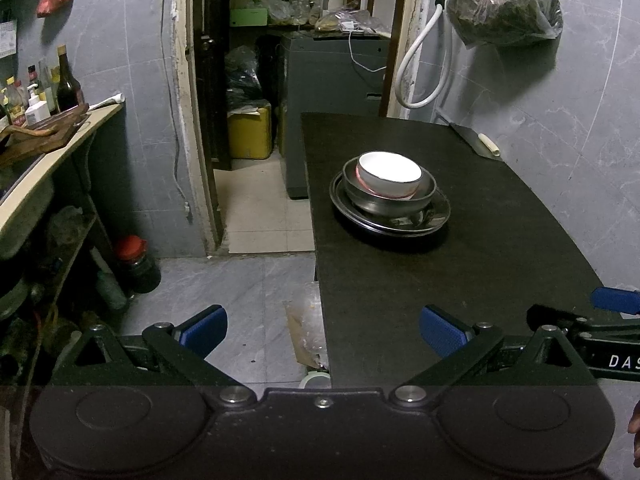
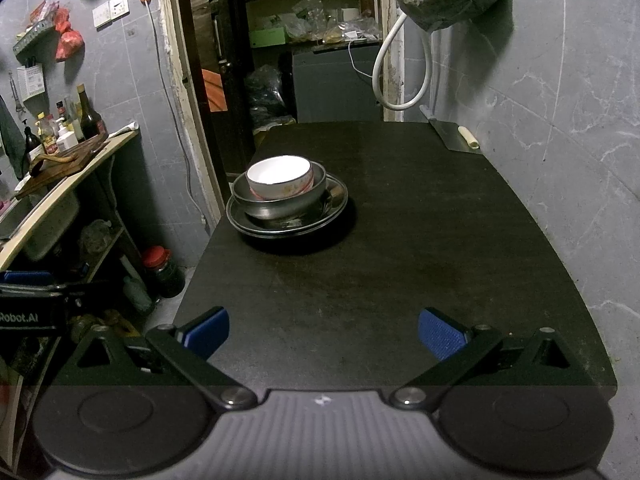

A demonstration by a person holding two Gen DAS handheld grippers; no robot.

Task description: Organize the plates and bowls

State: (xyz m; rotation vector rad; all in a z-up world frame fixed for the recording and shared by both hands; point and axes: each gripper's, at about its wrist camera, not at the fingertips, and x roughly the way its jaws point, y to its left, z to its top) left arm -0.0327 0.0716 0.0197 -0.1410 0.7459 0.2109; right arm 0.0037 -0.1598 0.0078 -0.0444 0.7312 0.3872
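Observation:
On the black table (image 1: 460, 280) (image 2: 400, 260) stands one stack: a white bowl (image 1: 389, 173) (image 2: 280, 176) inside a metal bowl (image 1: 400, 199) (image 2: 288, 204), on dark plates (image 1: 436, 216) (image 2: 336, 210). My left gripper (image 1: 323, 330) is open with nothing between its fingers, hanging over the table's near left edge, well short of the stack. My right gripper (image 2: 323, 332) is open and empty too, above the near end of the table. The right gripper's blue fingertip (image 1: 616, 300) shows at the left wrist view's right edge, and the left gripper's body (image 2: 28, 312) at the right wrist view's left.
A cleaver (image 1: 476, 140) (image 2: 456, 136) lies at the table's far right by the tiled wall. A counter with bottles and a wooden board (image 1: 44, 132) (image 2: 68, 156) runs along the left. A red-capped jar (image 1: 136, 264) (image 2: 164, 270) stands on the floor. A doorway (image 1: 256, 100) opens behind.

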